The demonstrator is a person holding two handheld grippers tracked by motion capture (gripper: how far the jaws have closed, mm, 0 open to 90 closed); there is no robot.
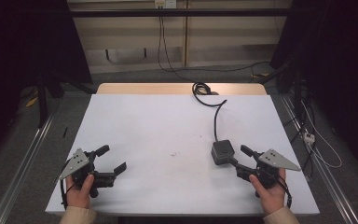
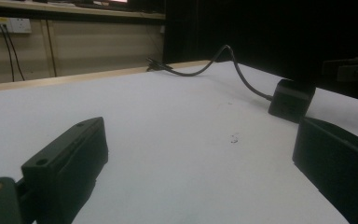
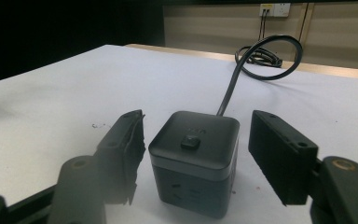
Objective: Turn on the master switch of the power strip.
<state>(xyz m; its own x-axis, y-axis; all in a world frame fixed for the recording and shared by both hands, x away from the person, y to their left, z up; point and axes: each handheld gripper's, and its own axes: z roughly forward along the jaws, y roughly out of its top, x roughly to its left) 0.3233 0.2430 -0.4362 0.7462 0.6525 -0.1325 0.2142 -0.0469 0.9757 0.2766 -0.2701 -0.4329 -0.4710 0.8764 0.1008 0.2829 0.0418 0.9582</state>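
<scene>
The small dark-grey plastic cube with a black cord [image 3: 193, 161] sits on the white worktop [image 1: 168, 135] between the right claw's [image 3: 196, 158] spread jaws, untouched. The left claw [image 1: 113, 158] rests released, well apart.

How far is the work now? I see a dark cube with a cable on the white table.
Done: the right gripper has its open jaws on either side of the dark grey cube-shaped power block, apart from it. In hand: nothing is gripped yet. The left gripper is open over bare white table. Left: probably closing on the block; its black cable lies slack.
</scene>
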